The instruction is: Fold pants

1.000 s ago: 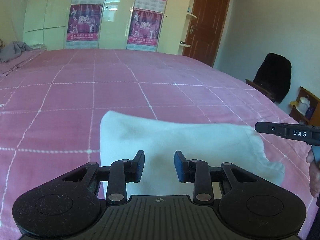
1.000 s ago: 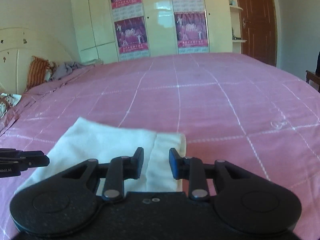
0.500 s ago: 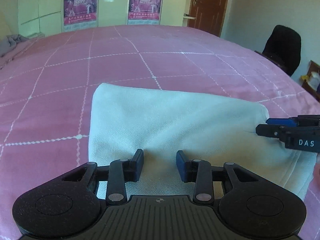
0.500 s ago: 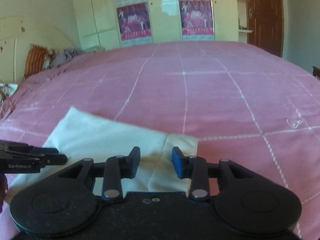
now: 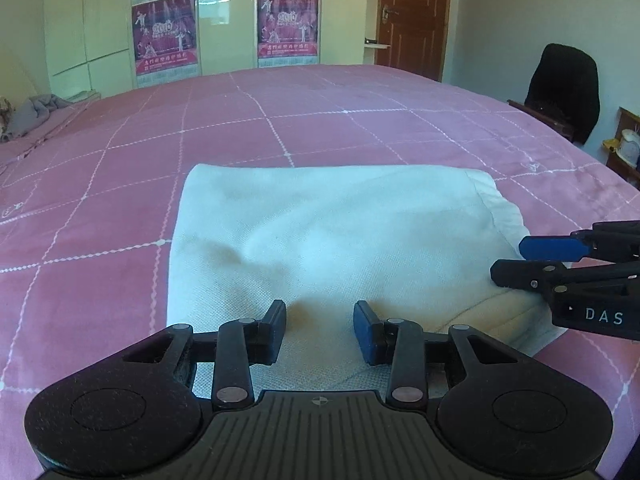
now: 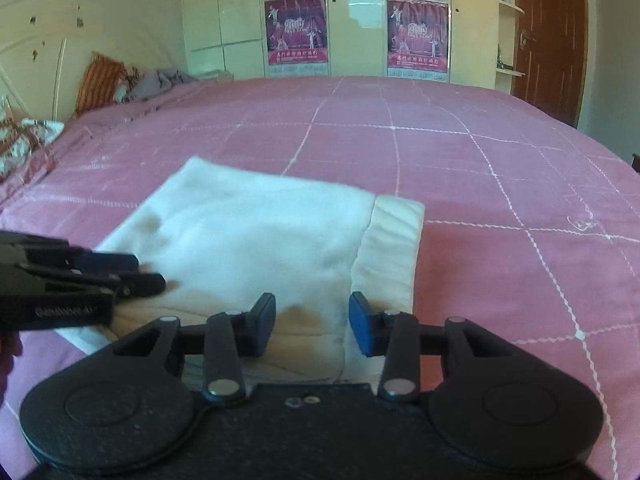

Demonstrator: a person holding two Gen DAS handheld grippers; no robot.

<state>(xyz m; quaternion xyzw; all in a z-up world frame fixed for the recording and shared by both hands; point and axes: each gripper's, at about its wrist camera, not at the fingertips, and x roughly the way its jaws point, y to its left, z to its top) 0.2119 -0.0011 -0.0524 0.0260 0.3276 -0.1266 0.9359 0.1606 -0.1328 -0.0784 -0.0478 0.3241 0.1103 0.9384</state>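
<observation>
The white pants lie folded into a flat rectangle on the pink bed; they also show in the right wrist view, with the waistband at the right end. My left gripper is open and empty over the near edge of the pants. My right gripper is open and empty over the near edge by the waistband. The right gripper shows at the right of the left wrist view. The left gripper shows at the left of the right wrist view.
A pink checked bedspread covers the wide bed. Pillows and grey cloth lie at the far left. A wardrobe with posters and a brown door stand behind. A black chair stands at the right.
Both grippers have stayed open. The views have drawn closer and lower over the pants, and the two grippers now sit nearer to each other above the near edge.
</observation>
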